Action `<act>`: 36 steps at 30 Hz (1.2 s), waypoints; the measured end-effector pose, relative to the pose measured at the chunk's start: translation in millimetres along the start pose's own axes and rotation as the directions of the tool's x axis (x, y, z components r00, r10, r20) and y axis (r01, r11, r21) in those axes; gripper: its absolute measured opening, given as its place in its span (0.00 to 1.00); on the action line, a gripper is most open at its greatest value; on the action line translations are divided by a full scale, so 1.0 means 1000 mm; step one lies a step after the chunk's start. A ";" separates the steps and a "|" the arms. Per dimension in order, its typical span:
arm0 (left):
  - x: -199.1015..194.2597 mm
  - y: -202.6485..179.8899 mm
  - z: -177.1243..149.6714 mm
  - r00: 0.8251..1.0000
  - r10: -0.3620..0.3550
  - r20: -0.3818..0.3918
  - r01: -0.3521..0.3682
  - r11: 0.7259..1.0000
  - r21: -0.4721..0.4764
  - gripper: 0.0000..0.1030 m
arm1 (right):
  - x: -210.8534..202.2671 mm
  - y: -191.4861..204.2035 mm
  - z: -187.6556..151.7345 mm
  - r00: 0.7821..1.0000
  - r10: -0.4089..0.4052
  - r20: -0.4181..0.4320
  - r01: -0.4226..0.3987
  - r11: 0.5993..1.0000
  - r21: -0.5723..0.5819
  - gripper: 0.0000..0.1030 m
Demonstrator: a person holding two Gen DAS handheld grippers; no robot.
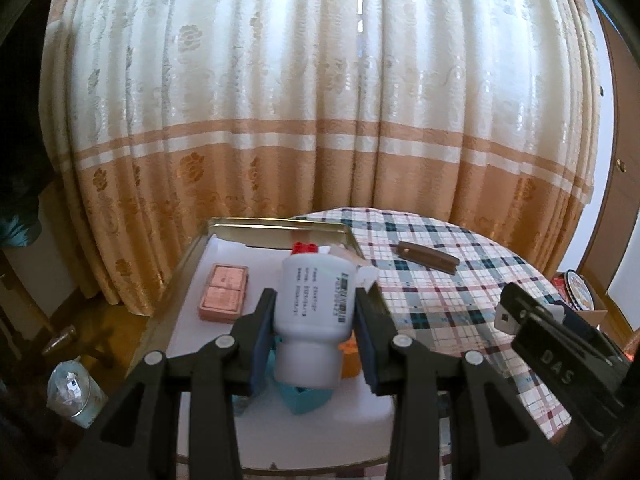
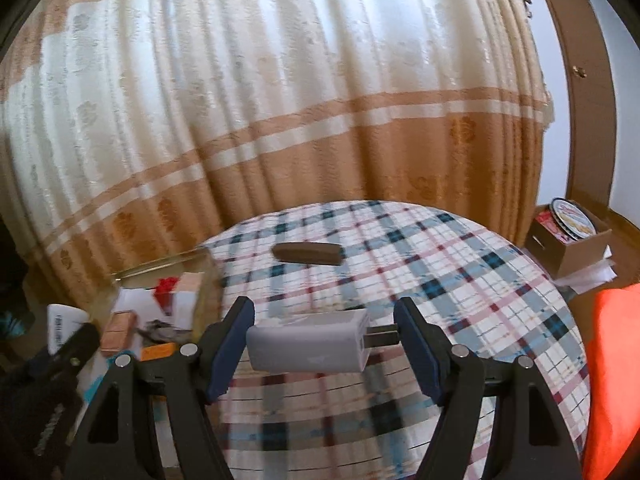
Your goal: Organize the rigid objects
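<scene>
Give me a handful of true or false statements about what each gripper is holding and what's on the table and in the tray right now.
1. The left gripper holds a white bottle over the tray. True.
2. The right gripper is empty. False: it holds a white charger, jaws closed end to end on body and prongs.
3. A brown case lies on the plaid tablecloth. True.
4. The pink box sits on the tablecloth. False: it lies inside the tray.
5. The bottle has a blue cap. False: its cap is white, wider than the neck.
</scene>
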State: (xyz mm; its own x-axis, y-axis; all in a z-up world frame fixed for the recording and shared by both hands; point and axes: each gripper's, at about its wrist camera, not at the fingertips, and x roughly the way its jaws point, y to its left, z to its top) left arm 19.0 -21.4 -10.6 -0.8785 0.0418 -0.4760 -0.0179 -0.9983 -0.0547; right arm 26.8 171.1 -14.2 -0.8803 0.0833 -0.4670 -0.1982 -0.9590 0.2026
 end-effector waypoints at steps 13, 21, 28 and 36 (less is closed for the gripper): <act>0.005 0.044 0.000 0.997 0.072 -0.006 -0.072 0.995 -0.062 0.36 | -0.020 0.061 -0.003 0.991 0.121 0.049 -0.116 0.988 -0.100 0.72; 0.011 0.061 0.000 0.995 0.099 -0.029 -0.102 0.991 -0.090 0.36 | -0.019 0.080 -0.004 0.988 0.151 0.042 -0.145 0.982 -0.118 0.72; 0.015 0.069 0.001 0.992 0.119 -0.049 -0.123 0.988 -0.091 0.36 | -0.018 0.098 -0.006 0.982 0.186 0.014 -0.182 0.971 -0.156 0.72; 0.022 0.070 -0.001 0.988 0.135 -0.080 -0.142 0.987 -0.081 0.36 | -0.007 0.104 -0.015 0.981 0.186 -0.046 -0.191 0.968 -0.163 0.72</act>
State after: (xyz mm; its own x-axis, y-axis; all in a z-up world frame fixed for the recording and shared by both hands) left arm -0.8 -90.0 -25.5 -0.8317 -0.0905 -0.5477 0.1453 -0.9877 -0.0574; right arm 18.7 66.5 -3.3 -0.8810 -0.1092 -0.4603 0.0467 -0.9883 0.1451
